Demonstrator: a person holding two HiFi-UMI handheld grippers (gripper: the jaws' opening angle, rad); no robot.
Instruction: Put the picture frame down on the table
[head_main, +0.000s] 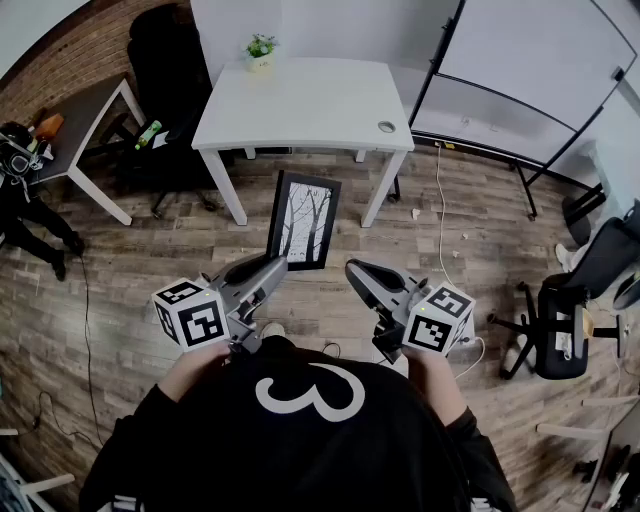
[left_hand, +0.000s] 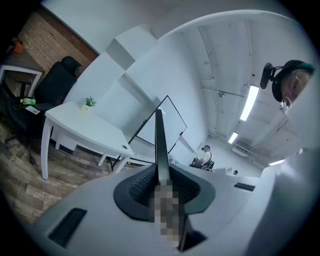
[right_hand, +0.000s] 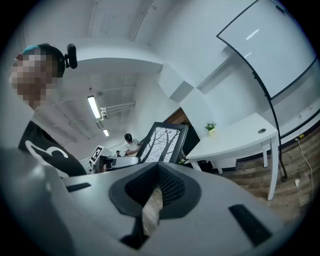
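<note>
The picture frame (head_main: 305, 218) is held off the table (head_main: 300, 100), clamped near its lower left corner by the jaws of the left gripper (head_main: 272, 268). Its long axis runs straight out from those jaws, and it is seen edge-on between them. The table top lies farther ahead, beyond the frame. The right gripper (head_main: 358, 272) is recorded just right of the frame, its jaws drawn nearly together on nothing. The set-down is judged to rest with the left gripper.

Legible marking: one large white numeral "3" (head_main: 310, 392), printed on the person's black shirt (head_main: 200, 450). No other text is readable.
</note>
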